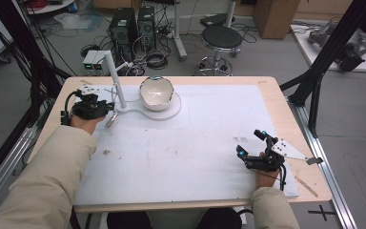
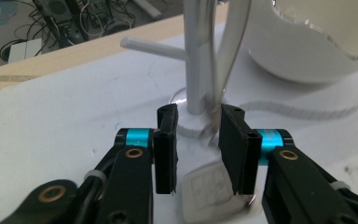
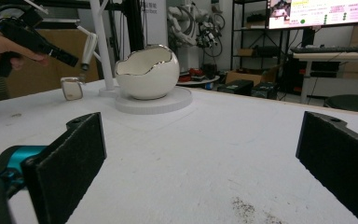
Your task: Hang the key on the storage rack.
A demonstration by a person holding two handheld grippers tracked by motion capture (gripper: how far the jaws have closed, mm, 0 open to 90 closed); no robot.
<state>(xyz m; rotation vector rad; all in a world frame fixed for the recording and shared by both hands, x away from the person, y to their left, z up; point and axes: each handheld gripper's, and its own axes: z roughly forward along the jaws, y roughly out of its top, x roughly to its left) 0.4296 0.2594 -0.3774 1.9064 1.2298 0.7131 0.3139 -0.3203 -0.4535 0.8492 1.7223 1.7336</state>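
Hanging from white post stand [image 1: 116, 78] at counter's [image 1: 186, 143] far left: slim wristwatch, square pale face, silvery-white strap [image 2: 208, 179]. Left tool [image 2: 198, 147] straddles strap just above face, jaws apart, not clamped. Right tool [image 1: 251, 143] rests near right edge, jaws wide. White eggshell-shaped ceramic bowl [image 1: 156, 93] beside stand. Judgement: watch light, strap limp, slick, face scratch-prone; pinch strap near face.
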